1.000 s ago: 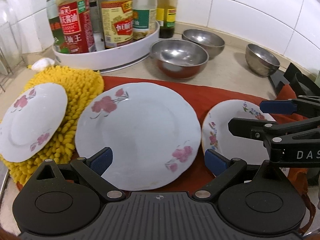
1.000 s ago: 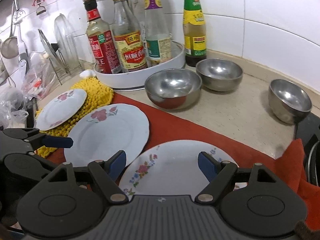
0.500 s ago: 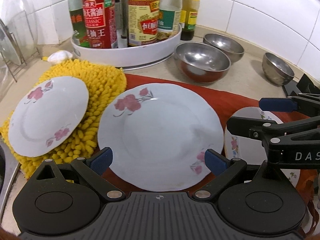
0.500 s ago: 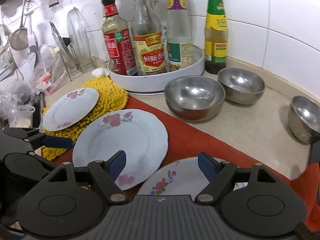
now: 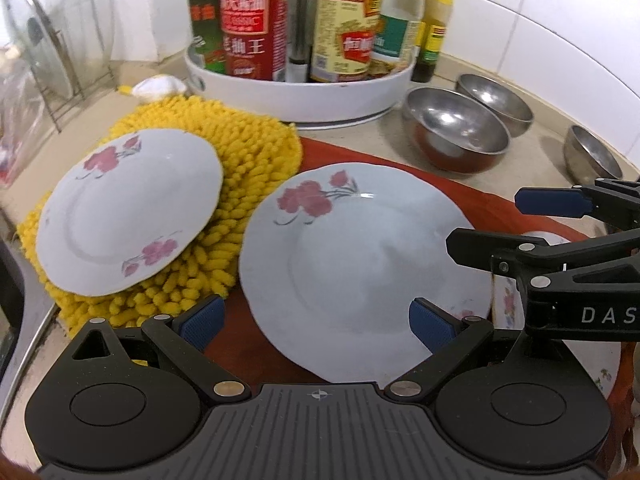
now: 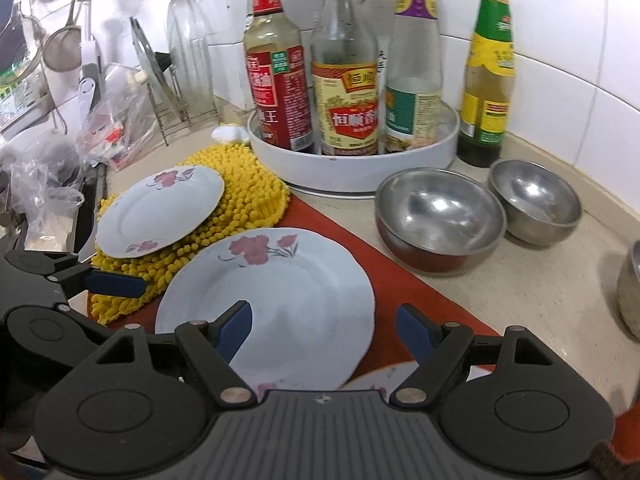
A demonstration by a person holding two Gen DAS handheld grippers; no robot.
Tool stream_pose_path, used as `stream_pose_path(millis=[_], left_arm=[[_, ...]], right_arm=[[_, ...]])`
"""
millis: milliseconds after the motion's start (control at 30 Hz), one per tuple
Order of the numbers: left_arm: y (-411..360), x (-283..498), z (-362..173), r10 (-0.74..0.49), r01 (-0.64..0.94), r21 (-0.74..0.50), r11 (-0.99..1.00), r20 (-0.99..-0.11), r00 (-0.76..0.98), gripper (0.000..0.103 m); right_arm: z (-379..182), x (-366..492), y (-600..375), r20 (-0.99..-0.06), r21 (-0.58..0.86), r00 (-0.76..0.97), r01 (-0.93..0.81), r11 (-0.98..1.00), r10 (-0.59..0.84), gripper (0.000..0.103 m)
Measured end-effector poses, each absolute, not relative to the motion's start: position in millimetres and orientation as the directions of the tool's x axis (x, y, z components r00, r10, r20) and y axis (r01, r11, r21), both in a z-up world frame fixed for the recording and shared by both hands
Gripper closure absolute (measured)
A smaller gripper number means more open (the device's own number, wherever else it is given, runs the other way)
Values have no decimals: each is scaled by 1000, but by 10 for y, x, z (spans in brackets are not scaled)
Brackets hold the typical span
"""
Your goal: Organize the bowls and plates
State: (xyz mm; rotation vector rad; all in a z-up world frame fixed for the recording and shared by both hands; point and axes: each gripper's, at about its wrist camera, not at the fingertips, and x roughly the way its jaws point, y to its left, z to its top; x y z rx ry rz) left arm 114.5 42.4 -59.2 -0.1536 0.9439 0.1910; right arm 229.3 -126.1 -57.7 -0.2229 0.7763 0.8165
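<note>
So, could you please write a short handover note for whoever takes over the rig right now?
Left gripper: jaws open, empty, above the near edge of the large plate.
Right gripper: jaws open, empty, over the same plate.
Small plate lies on the yellow mat; a third plate lies on the red cloth, mostly hidden by the right gripper.
Three steel bowls sit apart on the counter.
Done: nothing stacked. Left: gather plates, nest bowls.

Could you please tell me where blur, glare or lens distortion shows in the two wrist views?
Left wrist view: the sauce bottles are soft and the tile lines bow. Right wrist view: sharper labels, bright highlights inside the large steel bowl, bent wall edges, dark corners.
</note>
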Motion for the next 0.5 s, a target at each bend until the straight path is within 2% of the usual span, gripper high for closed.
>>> stream_pose_path(millis=[500], left_arm=[[483, 1244, -669, 114, -319, -73, 945, -840, 531, 3]], right_arm=[[-643, 2500, -1063, -712, 98, 370, -789, 607, 597, 28]])
